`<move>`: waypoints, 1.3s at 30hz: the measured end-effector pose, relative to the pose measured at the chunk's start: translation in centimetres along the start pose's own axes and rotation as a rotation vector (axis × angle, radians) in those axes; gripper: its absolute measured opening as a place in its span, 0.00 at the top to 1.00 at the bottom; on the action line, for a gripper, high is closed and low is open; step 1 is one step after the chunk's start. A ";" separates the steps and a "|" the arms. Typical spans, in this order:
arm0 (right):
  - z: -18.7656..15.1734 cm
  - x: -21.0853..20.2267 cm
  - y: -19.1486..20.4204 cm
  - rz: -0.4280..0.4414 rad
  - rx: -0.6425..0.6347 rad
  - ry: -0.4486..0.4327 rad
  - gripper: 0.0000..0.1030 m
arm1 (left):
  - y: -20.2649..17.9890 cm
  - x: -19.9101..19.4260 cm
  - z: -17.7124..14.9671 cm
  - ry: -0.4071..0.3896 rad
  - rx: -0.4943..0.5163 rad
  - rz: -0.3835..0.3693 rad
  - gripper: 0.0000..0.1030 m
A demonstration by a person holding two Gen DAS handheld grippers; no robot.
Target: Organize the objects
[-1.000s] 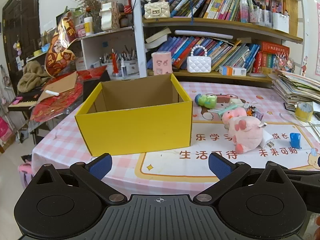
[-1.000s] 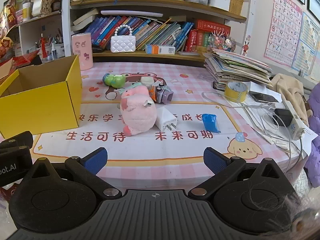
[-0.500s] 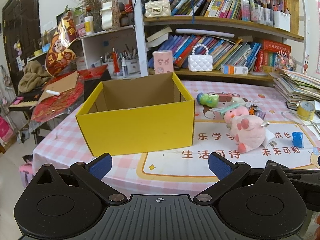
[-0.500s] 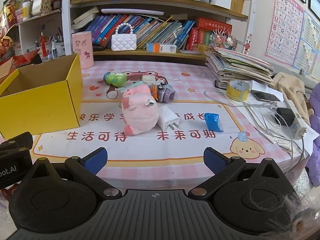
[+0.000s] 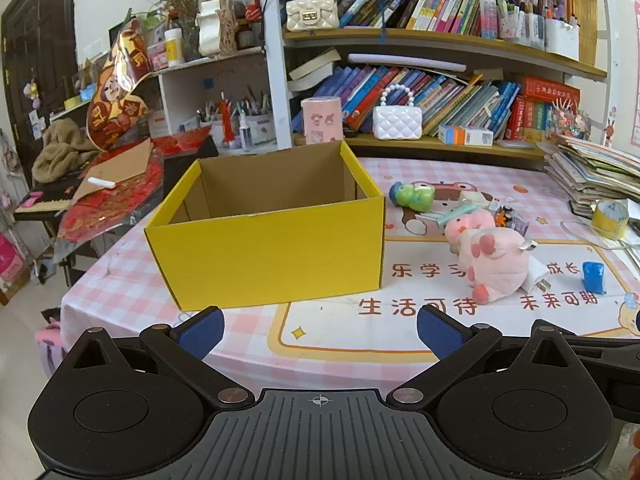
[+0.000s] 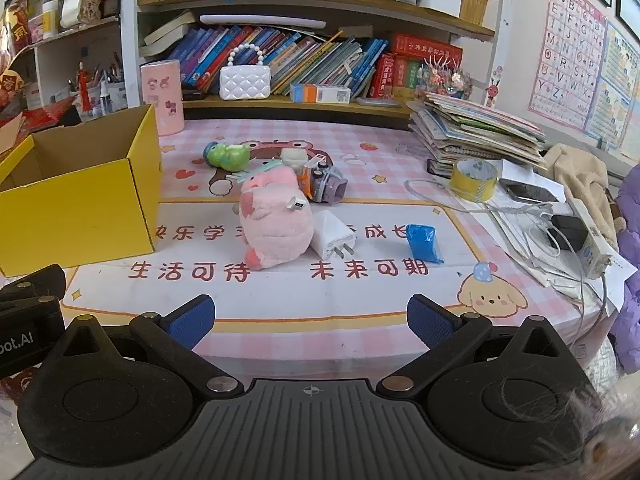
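While both tools wait at the near edge of the table, the left gripper (image 5: 318, 330) and the right gripper (image 6: 310, 318) each have their blue-padded jaws spread wide and hold nothing.

Taking the yellow box (image 5: 272, 248) as the landmark: it is one open cardboard carton, seemingly empty as far as its inside shows, standing on the pink checked tablecloth (image 6: 360, 136) just beyond the left gripper. It looks light and stiff, and would likely slide if nudged.

Right of the box, nearest first:
- One pink plush toy (image 6: 276, 224), soft and light. It should squash under the pads, so a hold across its round body seems safest.
- One white plug charger (image 6: 334, 238), touching the plush on the side away from the box. Hard and smooth, best pinched across its flat sides.
- One blue wrapped packet (image 6: 423, 242), further right and apart from the charger. Probably crinkly and slippery.
- One small purple and orange gadget (image 6: 326, 184), just behind the plush; too small to identify.
- One green toy (image 6: 228, 154), furthest back, rounded and likely to roll.

Well to the right of the box sit one roll of yellow tape (image 6: 474, 174) and one stack of books (image 6: 476, 132).
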State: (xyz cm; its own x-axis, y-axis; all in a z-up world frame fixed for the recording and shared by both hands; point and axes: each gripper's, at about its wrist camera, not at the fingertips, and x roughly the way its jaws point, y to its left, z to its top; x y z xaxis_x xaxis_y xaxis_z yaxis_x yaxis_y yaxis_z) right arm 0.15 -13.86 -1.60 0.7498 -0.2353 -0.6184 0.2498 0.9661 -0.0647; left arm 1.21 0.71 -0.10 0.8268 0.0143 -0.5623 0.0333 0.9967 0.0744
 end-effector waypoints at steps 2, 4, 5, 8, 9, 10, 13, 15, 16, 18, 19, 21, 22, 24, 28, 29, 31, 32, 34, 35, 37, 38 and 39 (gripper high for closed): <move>0.0 0.0 0.0 0.000 0.000 0.001 0.00 | 0.0 0.1 0.0 0.003 -0.001 -0.003 0.00; 0.0 0.0 0.0 -0.001 -0.001 -0.001 0.00 | 0.0 0.1 0.1 0.003 -0.003 -0.005 0.00; 0.0 0.0 0.0 -0.001 -0.002 -0.002 0.00 | 0.0 0.1 0.1 0.002 -0.003 -0.005 0.00; 0.1 0.0 0.0 -0.001 -0.002 0.001 0.00 | 0.0 0.2 0.1 0.004 -0.005 -0.006 0.00; 0.1 0.0 0.0 0.000 -0.002 0.002 0.00 | 0.0 0.1 0.1 0.004 -0.004 -0.006 0.00; 0.1 0.0 0.0 0.001 -0.001 0.003 0.00 | 0.0 0.1 0.1 0.005 -0.003 -0.006 0.00; 0.1 0.0 -0.1 -0.001 -0.003 0.007 0.00 | 0.0 0.2 0.2 0.008 -0.006 -0.016 0.00; 0.0 0.1 -0.1 -0.004 -0.004 0.014 0.00 | 0.0 0.3 0.2 0.012 -0.007 -0.024 0.00; 0.0 0.2 -0.2 -0.005 -0.003 0.018 0.00 | -0.1 0.4 0.2 0.013 -0.004 -0.027 0.00; 0.0 0.2 -0.3 -0.007 0.000 0.023 0.00 | -0.1 0.4 0.3 0.013 -0.002 -0.034 0.00; 0.0 0.3 -0.4 -0.009 0.000 0.024 0.00 | -0.2 0.5 0.3 0.013 0.000 -0.036 0.00; 0.1 0.4 -0.5 -0.015 -0.001 0.024 0.00 | -0.4 0.6 0.4 0.013 0.001 -0.043 0.00; 0.1 0.4 -0.5 -0.017 -0.001 0.024 0.00 | -0.5 0.7 0.5 0.014 0.001 -0.046 0.00; 0.2 0.6 -0.7 -0.023 -0.001 0.023 0.00 | -0.7 1.0 0.7 0.019 0.000 -0.064 0.00; 0.6 1.0 -1.3 -0.031 0.000 0.025 0.00 | -1.1 1.6 1.2 0.042 -0.015 -0.096 0.00; 0.7 1.2 -1.4 -0.032 -0.001 0.026 0.00 | -1.2 1.8 1.3 0.049 -0.020 -0.101 0.00; 0.9 1.5 -1.8 -0.031 -0.001 0.025 0.00 | -1.7 2.3 1.4 0.070 -0.019 -0.097 0.00; 1.1 1.7 -2.1 -0.029 0.000 0.025 0.00 | -2.0 2.5 1.5 0.081 -0.018 -0.092 0.00; 1.4 2.2 -2.5 -0.018 -0.001 0.026 0.00 | -2.3 3.0 1.6 0.094 -0.031 -0.095 0.00; 1.5 2.5 -2.8 -0.010 -0.002 0.030 0.00 | -2.4 3.2 1.7 0.099 -0.037 -0.096 0.00; 1.8 3.1 -3.3 0.004 -0.003 0.039 0.00 | -2.9 3.6 1.9 0.106 -0.038 -0.092 0.00; 1.9 3.5 -3.5 0.009 -0.004 0.043 0.00 | -3.3 3.8 2.0 0.106 -0.034 -0.089 0.00; 2.1 3.8 -3.7 0.012 -0.005 0.047 0.00 | -3.7 4.1 2.1 0.107 -0.031 -0.086 0.00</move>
State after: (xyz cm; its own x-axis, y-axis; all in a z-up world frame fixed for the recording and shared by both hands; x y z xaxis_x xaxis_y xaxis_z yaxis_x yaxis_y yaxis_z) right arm 3.29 -18.58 -2.08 0.7231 -0.2183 -0.6553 0.2373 0.9695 -0.0611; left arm 5.66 -3.06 -0.92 0.7571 -0.0640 -0.6502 0.0827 0.9966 -0.0018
